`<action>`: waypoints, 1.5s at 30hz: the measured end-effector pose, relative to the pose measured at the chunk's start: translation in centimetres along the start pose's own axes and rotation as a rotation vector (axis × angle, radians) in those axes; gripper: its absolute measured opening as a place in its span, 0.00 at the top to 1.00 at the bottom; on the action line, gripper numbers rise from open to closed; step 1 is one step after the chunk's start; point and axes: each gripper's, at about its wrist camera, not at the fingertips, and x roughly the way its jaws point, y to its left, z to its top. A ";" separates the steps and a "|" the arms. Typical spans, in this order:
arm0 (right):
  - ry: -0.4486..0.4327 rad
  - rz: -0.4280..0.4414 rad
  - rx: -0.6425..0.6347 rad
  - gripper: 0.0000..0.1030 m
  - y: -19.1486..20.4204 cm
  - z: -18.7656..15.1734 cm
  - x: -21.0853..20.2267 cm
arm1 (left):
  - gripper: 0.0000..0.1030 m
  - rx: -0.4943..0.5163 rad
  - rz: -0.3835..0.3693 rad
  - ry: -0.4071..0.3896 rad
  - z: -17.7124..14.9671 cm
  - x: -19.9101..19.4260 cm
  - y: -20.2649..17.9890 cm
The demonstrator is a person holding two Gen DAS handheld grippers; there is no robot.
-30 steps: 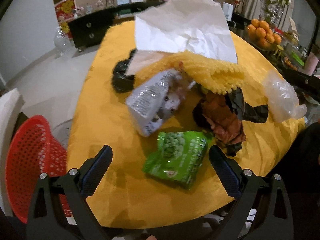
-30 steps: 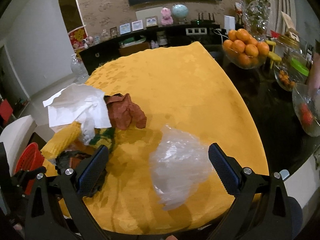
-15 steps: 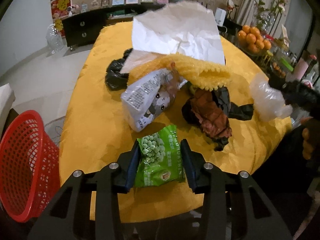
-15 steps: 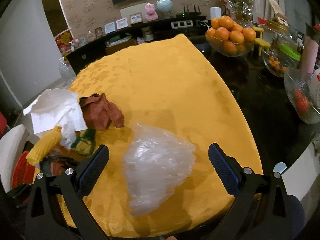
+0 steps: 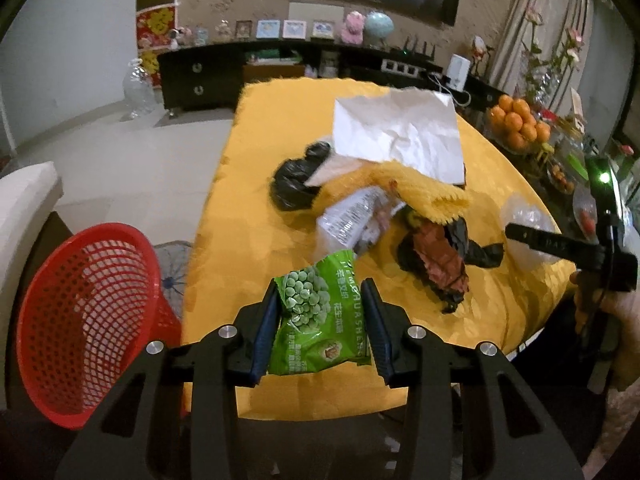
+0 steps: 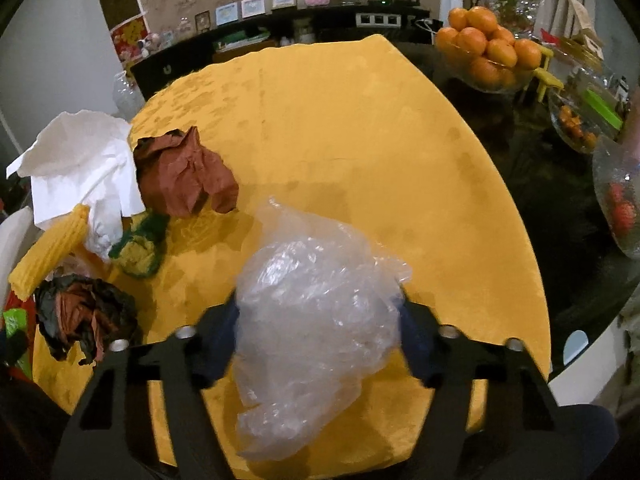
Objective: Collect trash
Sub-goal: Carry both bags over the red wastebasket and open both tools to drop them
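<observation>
The crinkly green pea packet (image 5: 316, 316) is pinched by the left gripper (image 5: 320, 322) and the crumpled clear plastic bag (image 6: 316, 304) has just been squeezed by the right gripper (image 6: 320, 332), so both can probably be dropped in the red mesh basket (image 5: 84, 320) at nine o'clock.

We see a green snack packet (image 5: 316, 320) printed with peas, tilted and raised off the yellow table (image 5: 256, 216). A crumpled clear plastic bag (image 6: 316, 300) bulges at the table's near edge. Between them lies a heap: a creased white paper sheet (image 5: 400, 132), a knotted black bag (image 5: 292, 184), a silvery printed wrapper (image 5: 352, 220), a yellow ribbed foam sleeve (image 5: 424, 192) and brown crumpled paper (image 5: 440, 256) (wrapped in black plastic). A red mesh basket (image 5: 80, 320) stands left, below the table.
</observation>
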 end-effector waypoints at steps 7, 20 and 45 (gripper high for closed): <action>-0.047 -0.018 -0.029 0.54 0.7 0.1 -1.0 | 0.62 -0.030 0.082 -0.082 0.5 -2.3 1.5; -0.257 0.128 -0.143 0.54 6.6 1.8 -8.4 | 0.62 -0.109 0.279 -0.216 1.6 -7.1 5.6; -0.094 0.543 -0.489 0.54 29.7 3.4 -6.1 | 0.62 -0.347 0.521 -0.203 -0.2 -8.8 17.5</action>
